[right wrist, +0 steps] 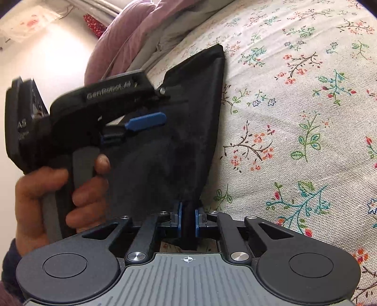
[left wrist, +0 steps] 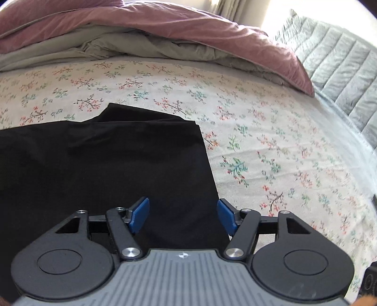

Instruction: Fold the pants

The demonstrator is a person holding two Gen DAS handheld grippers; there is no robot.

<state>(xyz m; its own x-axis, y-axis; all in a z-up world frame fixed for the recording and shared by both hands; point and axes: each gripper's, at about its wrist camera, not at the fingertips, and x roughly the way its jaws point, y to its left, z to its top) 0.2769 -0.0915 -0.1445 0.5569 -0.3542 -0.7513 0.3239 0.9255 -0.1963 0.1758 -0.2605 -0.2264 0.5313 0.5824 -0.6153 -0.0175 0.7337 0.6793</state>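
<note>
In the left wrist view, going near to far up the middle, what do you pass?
Left gripper, open → black pants → floral bedsheet → grey blanket → mauve duvet.

A: Where is the light coming from?
B: Daylight from the window (left wrist: 238,9) beyond the pink duvet (left wrist: 165,26); it is blown out to white there.
A: Any detail in the pants (left wrist: 106,160)?
B: Hardly; they read as flat black, with faint folds only.
A: Sharpness?
B: The left gripper (right wrist: 143,122) is motion-blurred in the right wrist view. The bed (left wrist: 271,146) bows at the edges, and the corners go dark.
</note>
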